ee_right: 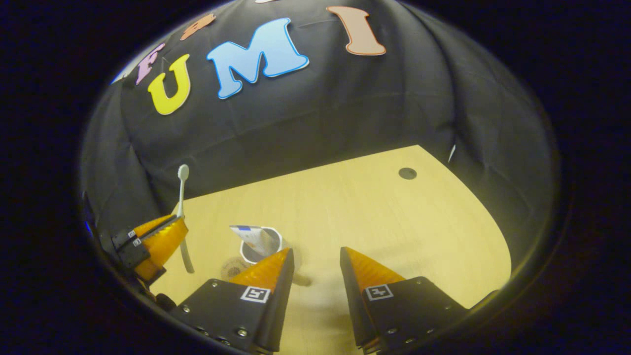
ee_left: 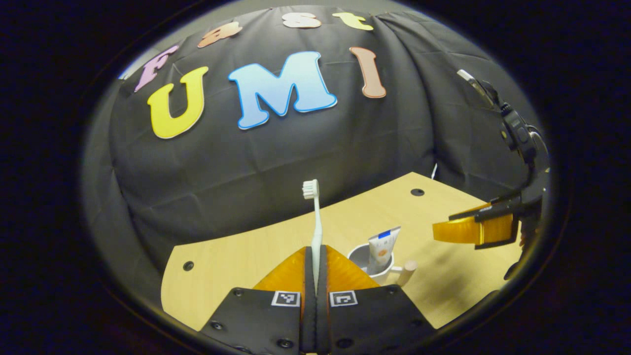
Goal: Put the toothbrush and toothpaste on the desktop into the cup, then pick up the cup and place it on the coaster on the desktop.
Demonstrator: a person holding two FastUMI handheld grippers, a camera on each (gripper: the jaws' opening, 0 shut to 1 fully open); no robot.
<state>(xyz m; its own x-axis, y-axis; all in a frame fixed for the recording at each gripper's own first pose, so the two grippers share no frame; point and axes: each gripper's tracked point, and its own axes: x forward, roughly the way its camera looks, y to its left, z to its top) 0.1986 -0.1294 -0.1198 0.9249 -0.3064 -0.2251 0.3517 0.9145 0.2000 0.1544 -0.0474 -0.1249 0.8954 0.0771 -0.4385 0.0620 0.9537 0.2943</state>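
Wooden desktop (ee_right: 374, 217): toothpaste (ee_left: 382, 249) already stands in the cup (ee_left: 360, 256). Toothbrush (ee_left: 315, 222) is pinched upright by the left gripper (ee_left: 315, 266), near the cup; right gripper (ee_right: 315, 264) is spread. Lowering into the cup is judged next.

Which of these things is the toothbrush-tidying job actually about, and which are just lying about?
Part of the job:
toothbrush, clamped in the left gripper
toothpaste, already in the cup
coaster
right gripper, open

Just there:
wooden table
black cloth wall
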